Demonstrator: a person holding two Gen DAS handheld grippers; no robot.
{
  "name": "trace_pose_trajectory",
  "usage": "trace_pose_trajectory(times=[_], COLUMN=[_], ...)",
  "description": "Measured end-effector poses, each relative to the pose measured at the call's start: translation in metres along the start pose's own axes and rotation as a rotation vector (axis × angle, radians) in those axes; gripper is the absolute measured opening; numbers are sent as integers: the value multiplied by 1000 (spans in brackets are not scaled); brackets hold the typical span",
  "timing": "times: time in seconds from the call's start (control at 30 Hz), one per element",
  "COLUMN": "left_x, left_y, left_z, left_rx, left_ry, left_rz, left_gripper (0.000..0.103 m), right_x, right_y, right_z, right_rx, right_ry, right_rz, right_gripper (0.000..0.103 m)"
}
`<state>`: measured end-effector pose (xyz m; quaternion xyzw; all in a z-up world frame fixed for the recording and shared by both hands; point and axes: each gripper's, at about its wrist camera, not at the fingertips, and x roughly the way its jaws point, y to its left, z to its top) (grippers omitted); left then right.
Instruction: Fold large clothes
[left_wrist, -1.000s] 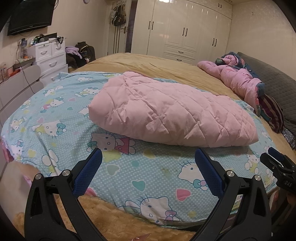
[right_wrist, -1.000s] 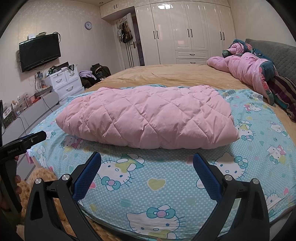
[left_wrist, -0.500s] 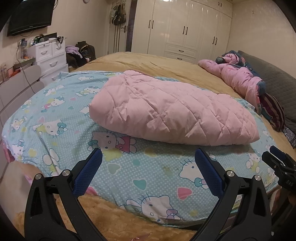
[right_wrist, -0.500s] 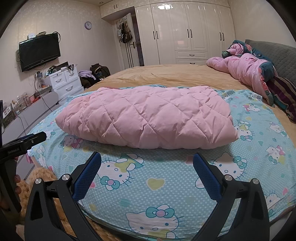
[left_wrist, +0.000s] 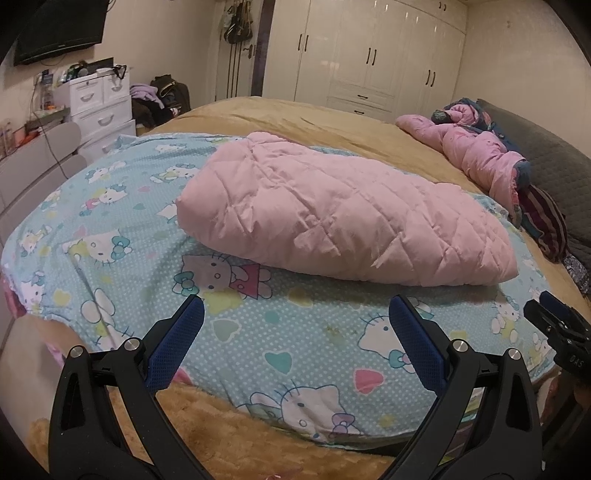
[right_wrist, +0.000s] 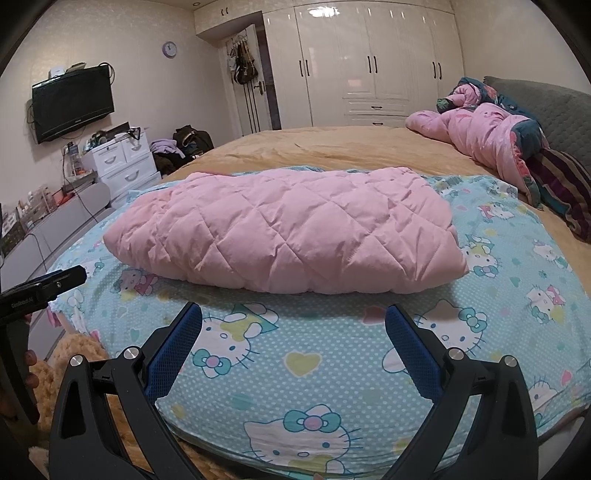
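Note:
A pink quilted puffy garment (left_wrist: 340, 218) (right_wrist: 288, 229) lies folded into a long bundle on a light blue cartoon-cat sheet (left_wrist: 295, 332) (right_wrist: 314, 362). My left gripper (left_wrist: 295, 314) hovers open over the sheet's near edge, short of the bundle's left half, with nothing between its blue pads. Likewise open and holding nothing, my right gripper (right_wrist: 293, 319) faces the middle of the bundle from the front. Each gripper shows at the edge of the other's view: the right one (left_wrist: 554, 325), the left one (right_wrist: 55, 282).
The sheet covers a large bed with a tan blanket (right_wrist: 351, 147). More pink bedding (right_wrist: 480, 136) and striped cloth (right_wrist: 569, 184) pile up at the headboard on the right. White drawers (right_wrist: 122, 162), a wall television (right_wrist: 72, 103) and wardrobes (right_wrist: 369, 66) line the room.
Both views have shifted only slightly; the left gripper's view has drifted a little, so the bundle sits marginally higher. The bundle itself has not moved and both grippers stay open.

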<state>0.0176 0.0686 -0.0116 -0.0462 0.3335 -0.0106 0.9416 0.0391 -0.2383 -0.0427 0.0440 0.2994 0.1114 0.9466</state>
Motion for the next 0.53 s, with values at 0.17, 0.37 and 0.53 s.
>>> trace_pose_trajectory(times=[0.17, 0.37, 0.53], left_x=[8, 29, 70], left_y=[14, 88, 210], left_z=[-2, 29, 76], left_rx=[-32, -161, -304], left_ry=[31, 40, 55], left_rz=[15, 121, 337], left_gripper=[94, 94, 94], right_x=[-1, -23, -87], right_y=[-23, -127, -286], right_z=[-5, -29, -111], right_rx=[80, 285, 684], right_ry=[24, 26, 81], right_rz=[-64, -333, -802], right_gripper=[99, 99, 99])
